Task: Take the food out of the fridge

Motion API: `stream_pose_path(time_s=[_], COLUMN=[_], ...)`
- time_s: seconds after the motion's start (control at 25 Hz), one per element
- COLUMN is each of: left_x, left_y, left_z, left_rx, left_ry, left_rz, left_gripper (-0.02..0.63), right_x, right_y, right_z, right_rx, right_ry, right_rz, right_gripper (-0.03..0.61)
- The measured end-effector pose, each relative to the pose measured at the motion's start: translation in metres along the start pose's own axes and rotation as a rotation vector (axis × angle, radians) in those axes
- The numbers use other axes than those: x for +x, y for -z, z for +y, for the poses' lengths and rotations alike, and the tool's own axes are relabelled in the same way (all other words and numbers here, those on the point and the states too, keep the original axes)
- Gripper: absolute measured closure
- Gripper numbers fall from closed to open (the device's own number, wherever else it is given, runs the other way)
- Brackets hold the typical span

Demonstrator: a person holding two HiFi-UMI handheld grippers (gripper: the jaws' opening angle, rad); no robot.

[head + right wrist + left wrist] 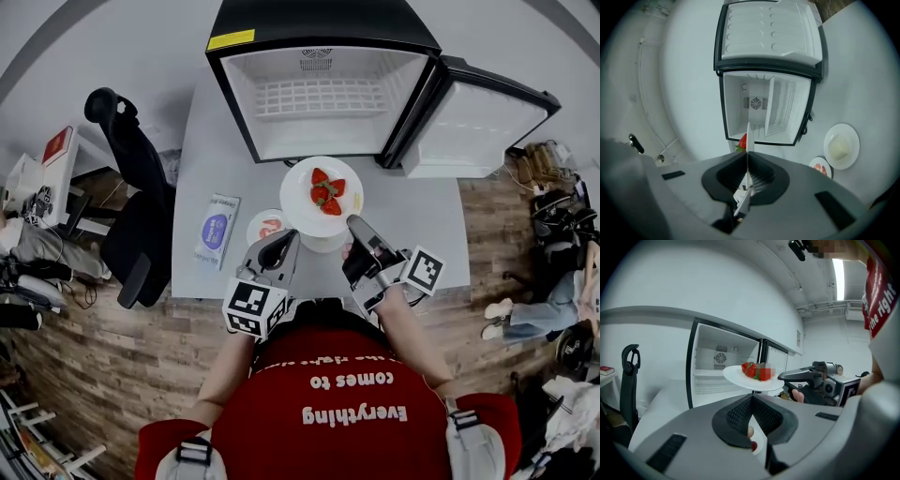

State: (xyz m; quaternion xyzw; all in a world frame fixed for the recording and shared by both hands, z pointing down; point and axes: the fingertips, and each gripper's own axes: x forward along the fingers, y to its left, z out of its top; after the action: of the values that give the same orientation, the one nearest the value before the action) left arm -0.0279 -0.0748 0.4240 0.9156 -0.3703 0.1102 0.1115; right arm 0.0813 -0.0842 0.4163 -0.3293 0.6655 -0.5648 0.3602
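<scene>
A white plate [305, 208] with strawberries [326, 191] hangs above the grey table, just in front of the open fridge [234, 103]. My right gripper [356, 225] is shut on the plate's near right rim. In the right gripper view the plate [748, 133] runs edge-on between the jaws of my right gripper [747, 157], with one strawberry [743, 140] beside it. The fridge's inside shows only bare white shelves. My left gripper [284, 240] sits to the plate's left, beside a small dish [265, 225] of red food. Its jaws meet at the tips and hold nothing. The left gripper view shows the plate [740, 377] and the right gripper [797, 376].
A white plate [841, 146] with a pale item stands on the table [206, 159] under the held one. A blue and white packet [216, 230] lies to the left. The fridge door [478, 122] stands open at right. A black chair [131, 187] is beside the table's left edge.
</scene>
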Motion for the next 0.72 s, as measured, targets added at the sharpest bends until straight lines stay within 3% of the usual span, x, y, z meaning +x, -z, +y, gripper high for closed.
stream_pose_path(time_s=[0.72], left_x=[-0.0065], left_y=[0.0030], left_z=[0.0035], left_rx=[-0.006], left_ry=[-0.016], left_rz=[0.000], left_gripper=[0.614], right_x=[-0.0100], right_y=[0.0006], right_z=[0.0077], right_rx=[-0.023], right_ry=[-0.005], right_rz=[-0.042], right_gripper=[0.560])
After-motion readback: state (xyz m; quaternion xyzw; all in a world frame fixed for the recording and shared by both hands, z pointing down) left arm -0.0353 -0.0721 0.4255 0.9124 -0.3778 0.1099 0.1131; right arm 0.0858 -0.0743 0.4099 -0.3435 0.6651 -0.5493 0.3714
